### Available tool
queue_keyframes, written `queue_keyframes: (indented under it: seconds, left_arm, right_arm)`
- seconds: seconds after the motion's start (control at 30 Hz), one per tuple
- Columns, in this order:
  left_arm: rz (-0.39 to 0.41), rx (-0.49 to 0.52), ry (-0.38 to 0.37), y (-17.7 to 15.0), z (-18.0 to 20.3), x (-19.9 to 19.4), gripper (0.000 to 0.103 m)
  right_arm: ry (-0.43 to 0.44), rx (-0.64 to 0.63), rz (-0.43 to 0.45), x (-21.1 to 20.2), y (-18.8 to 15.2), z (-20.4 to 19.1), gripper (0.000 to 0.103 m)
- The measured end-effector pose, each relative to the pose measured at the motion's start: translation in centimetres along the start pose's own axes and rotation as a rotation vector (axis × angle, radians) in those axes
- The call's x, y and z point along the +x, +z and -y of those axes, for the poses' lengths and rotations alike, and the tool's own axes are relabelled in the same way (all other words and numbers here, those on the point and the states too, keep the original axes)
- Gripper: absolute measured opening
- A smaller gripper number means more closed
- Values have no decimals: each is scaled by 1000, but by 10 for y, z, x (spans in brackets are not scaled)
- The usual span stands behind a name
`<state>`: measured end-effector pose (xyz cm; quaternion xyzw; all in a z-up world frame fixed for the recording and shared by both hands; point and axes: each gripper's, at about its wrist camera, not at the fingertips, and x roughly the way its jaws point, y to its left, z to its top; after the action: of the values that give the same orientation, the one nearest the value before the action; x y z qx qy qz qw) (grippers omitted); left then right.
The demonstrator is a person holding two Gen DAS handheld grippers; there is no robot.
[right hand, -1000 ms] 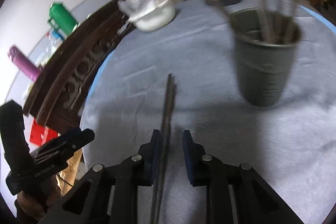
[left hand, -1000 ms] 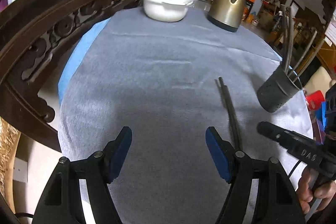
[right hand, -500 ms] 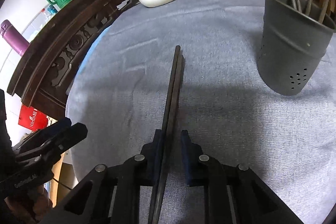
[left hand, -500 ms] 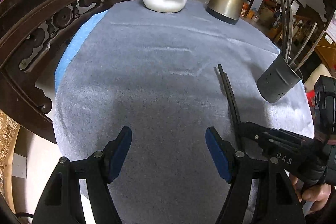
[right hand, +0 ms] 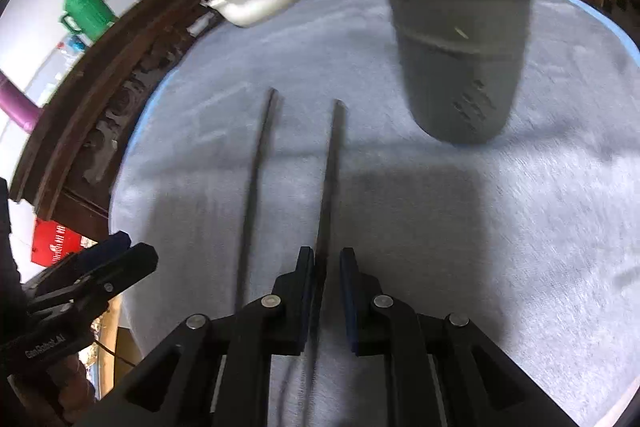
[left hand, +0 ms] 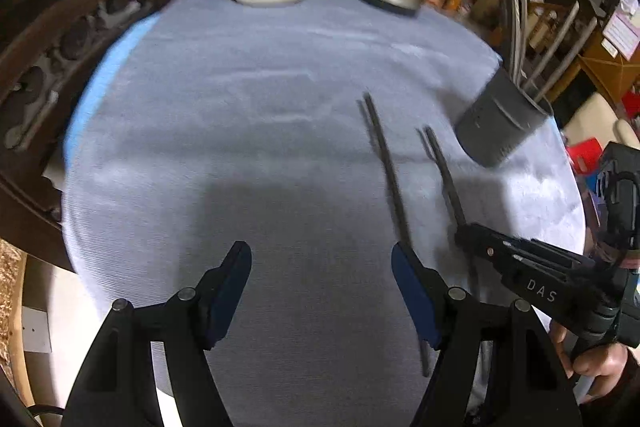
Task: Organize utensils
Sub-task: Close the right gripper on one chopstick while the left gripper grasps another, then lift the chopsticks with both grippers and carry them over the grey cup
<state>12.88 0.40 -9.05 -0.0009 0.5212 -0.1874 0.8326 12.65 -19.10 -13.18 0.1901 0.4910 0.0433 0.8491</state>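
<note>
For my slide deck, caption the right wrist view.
Right gripper holds one chopstick; another chopstick lies beside it, near the utensil holder.

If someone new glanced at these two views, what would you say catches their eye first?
Probably the right gripper, shut on one dark chopstick that points up the grey tablecloth, with a second chopstick lying loose to its left. Next, the dark utensil holder full of sticks just beyond, and the open left gripper hovering empty.
</note>
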Motion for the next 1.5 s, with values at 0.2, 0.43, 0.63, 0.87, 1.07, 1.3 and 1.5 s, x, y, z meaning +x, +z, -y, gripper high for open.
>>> queue_keyframes:
  seconds: [0.2, 0.43, 0.63, 0.87, 1.07, 1.3, 1.5]
  left_arm:
    - [-39, -2, -61, 9, 9, 15, 73]
    - [-84, 54, -73, 19, 31, 35, 62]
    - [-82, 98, -73, 19, 41, 45, 22]
    - [-103, 87, -136, 9, 30, 42, 7]
    - [-171, 59, -164, -5, 23, 33, 7]
    - [-151, 46, -132, 19, 20, 34, 29]
    - [-159, 65, -129, 42, 28, 49, 35]
  right_arm:
    - [27, 41, 14, -9, -4, 17, 13]
    - [60, 102, 28, -13, -7, 31, 13]
    - [92, 122, 34, -14, -9, 36, 13]
    - [105, 142, 31, -15, -10, 39, 13]
    - [91, 120, -35, -11, -4, 28, 16]
    - [72, 139, -56, -6, 20, 28, 20]
    - [39, 79, -58, 9, 41, 16, 21]
